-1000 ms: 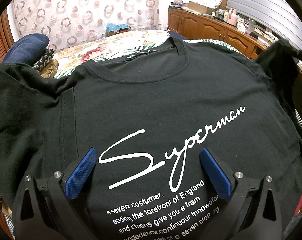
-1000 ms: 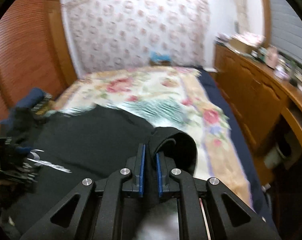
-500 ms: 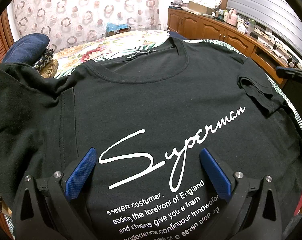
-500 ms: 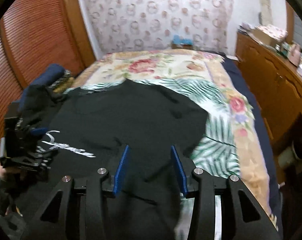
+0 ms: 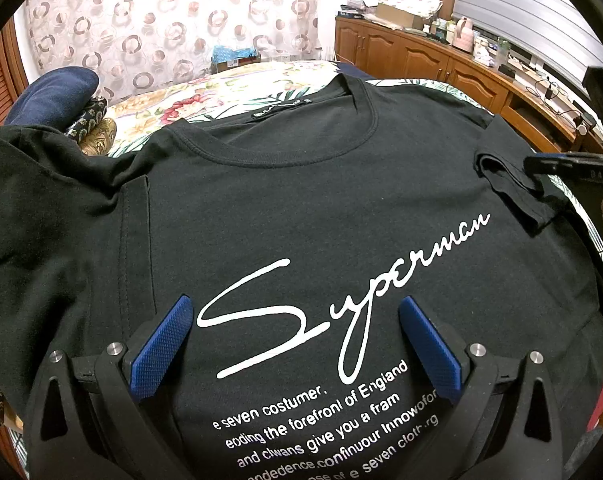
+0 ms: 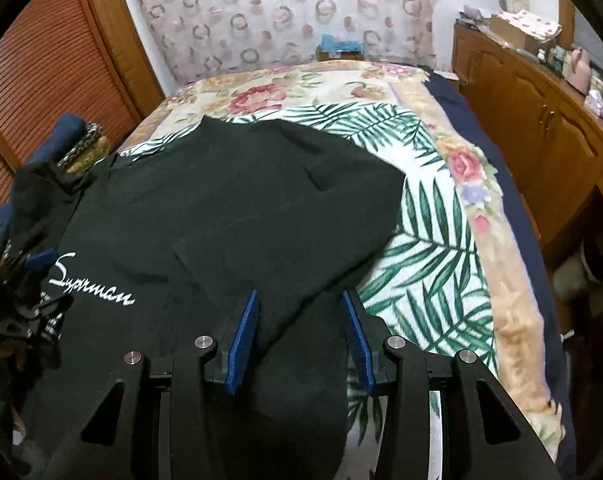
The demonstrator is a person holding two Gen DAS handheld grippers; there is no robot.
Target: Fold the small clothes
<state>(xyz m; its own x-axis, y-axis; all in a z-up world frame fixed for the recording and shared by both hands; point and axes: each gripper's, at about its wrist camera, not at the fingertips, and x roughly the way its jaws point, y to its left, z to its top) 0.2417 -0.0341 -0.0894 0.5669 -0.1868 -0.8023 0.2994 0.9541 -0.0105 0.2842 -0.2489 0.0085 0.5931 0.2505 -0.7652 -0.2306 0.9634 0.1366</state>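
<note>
A black T-shirt (image 5: 301, 200) with white "Superman" script lies face up on the floral bedspread (image 6: 429, 240). My left gripper (image 5: 297, 340) is open and empty, low over the shirt's chest print. My right gripper (image 6: 301, 320) is open and empty, just above the shirt's right side. The right sleeve (image 5: 517, 192) lies folded inward onto the shirt body; it also shows in the right wrist view (image 6: 285, 248). The left sleeve (image 5: 41, 184) lies bunched at the left. The right gripper shows at the right edge of the left wrist view (image 5: 557, 164).
Folded dark blue and patterned clothes (image 5: 61, 100) lie at the bed's left edge. A wooden cabinet (image 6: 541, 120) with clutter on top runs along the right. A slatted wooden door (image 6: 41, 60) stands at the left. A curtain hangs behind the bed.
My right gripper carried the right sleeve inward, opened and let it drop onto the shirt, then drew back a little. My left gripper has not moved.
</note>
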